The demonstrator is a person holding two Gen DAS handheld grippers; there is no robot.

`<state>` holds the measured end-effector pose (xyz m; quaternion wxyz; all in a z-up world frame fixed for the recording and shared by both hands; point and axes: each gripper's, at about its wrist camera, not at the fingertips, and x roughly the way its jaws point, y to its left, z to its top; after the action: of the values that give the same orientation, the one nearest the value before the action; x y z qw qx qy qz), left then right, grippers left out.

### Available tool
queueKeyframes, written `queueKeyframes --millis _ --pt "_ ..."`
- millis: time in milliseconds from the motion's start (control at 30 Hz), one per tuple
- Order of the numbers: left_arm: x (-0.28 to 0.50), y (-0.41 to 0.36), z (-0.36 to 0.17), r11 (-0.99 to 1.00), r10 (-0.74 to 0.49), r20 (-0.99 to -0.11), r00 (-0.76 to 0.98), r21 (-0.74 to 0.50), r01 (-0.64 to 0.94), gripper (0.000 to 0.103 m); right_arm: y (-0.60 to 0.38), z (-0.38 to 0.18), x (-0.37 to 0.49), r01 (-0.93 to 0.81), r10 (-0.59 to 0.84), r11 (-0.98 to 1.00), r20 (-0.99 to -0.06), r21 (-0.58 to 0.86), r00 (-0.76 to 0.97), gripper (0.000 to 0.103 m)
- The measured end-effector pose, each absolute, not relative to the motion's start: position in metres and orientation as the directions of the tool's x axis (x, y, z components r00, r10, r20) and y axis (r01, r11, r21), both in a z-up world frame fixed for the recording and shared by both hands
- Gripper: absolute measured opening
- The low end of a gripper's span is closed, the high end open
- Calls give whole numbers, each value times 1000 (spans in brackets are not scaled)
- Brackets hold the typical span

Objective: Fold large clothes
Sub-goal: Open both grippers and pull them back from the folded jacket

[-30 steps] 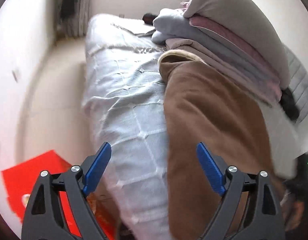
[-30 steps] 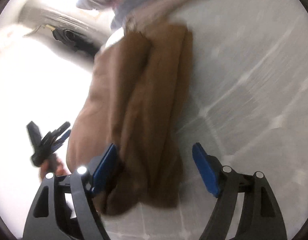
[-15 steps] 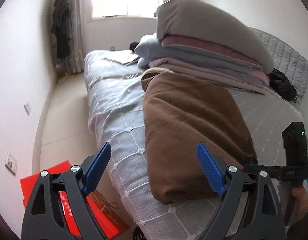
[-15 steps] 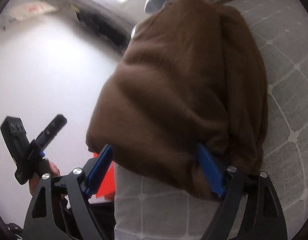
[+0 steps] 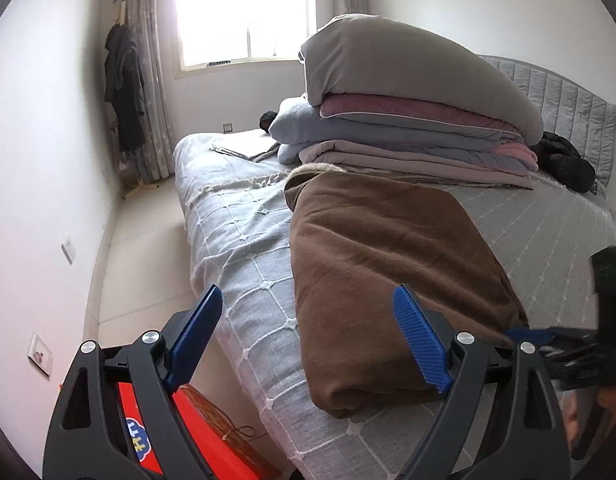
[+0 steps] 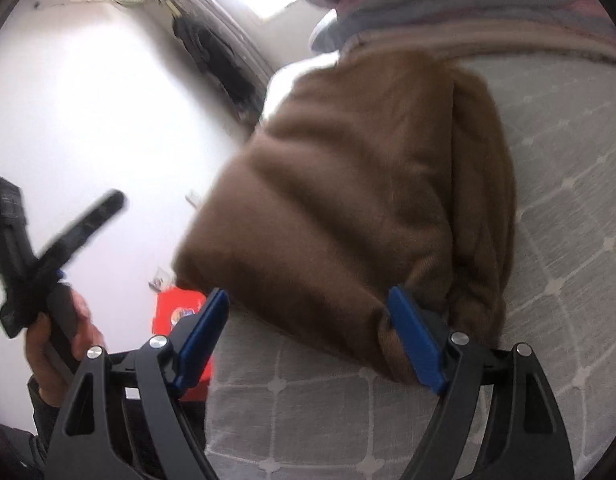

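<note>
A brown garment (image 5: 387,248) lies folded into a long flat rectangle on the grey quilted bed (image 5: 244,248), its near end at the mattress edge. My left gripper (image 5: 308,296) hovers open in front of that near end, with nothing between its fingers. In the right wrist view the brown garment (image 6: 347,184) fills the middle. My right gripper (image 6: 308,296) is open at the near end, and its right finger (image 6: 415,340) rests against the garment's corner. A hand (image 6: 56,332) holds the left tool off to the left, over the floor.
A tall stack of folded bedding (image 5: 407,92) sits behind the garment, with a black jacket (image 5: 563,160) by the padded headboard (image 5: 567,96). A red box (image 5: 212,432) lies on the floor beside the bed. Dark clothes (image 5: 124,88) hang by the window curtain.
The left gripper has drawn back and up from close over the garment to a wide view of the bed. The right gripper has slid from the garment's bunched end to its near corner.
</note>
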<state>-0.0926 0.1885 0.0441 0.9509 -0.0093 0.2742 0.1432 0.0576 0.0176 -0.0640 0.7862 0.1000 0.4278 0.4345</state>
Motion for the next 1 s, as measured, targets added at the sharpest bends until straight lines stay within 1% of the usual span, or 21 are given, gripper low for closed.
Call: queueKeyframes --millis 33,100,133,200,233,433,633,800,867,933,1000 --pt "-93 188 45 958 270 -520 810 65 -278 84 11 -55 52 -606 783 596 -548 527 293 81" --pt "-94 185 47 957 279 -509 814 78 -279 84 4 -46 47 -611 786 599 -525 518 326 84" --pt "-95 183 47 956 285 -502 817 87 -280 84 5 -48 48 -608 778 607 -541 512 321 84" --pt "-95 180 48 955 290 -495 819 98 -279 84 19 -70 58 -587 729 641 -632 495 263 85" --pt "-95 178 49 956 290 -494 820 103 -276 84 22 -76 60 -585 717 648 -649 488 252 85" --pt "-93 172 48 953 303 -485 820 136 -272 84 36 -69 61 -596 680 673 -684 439 265 88" --pt "-95 172 49 953 302 -478 825 131 -273 85 29 -65 59 -597 716 648 -645 473 265 88" --pt "-96 169 50 954 301 -476 827 139 -267 85 17 -52 49 -607 731 639 -620 473 285 88" --pt "-94 168 50 955 297 -479 826 139 -263 85 8 -44 42 -606 715 661 -619 443 327 88" --pt "-92 167 49 960 280 -493 824 124 -252 85 3 -37 35 -591 662 713 -642 378 388 89" --pt "-88 166 47 972 230 -532 815 80 -222 86 -1 -30 26 -573 629 746 -642 339 439 89"
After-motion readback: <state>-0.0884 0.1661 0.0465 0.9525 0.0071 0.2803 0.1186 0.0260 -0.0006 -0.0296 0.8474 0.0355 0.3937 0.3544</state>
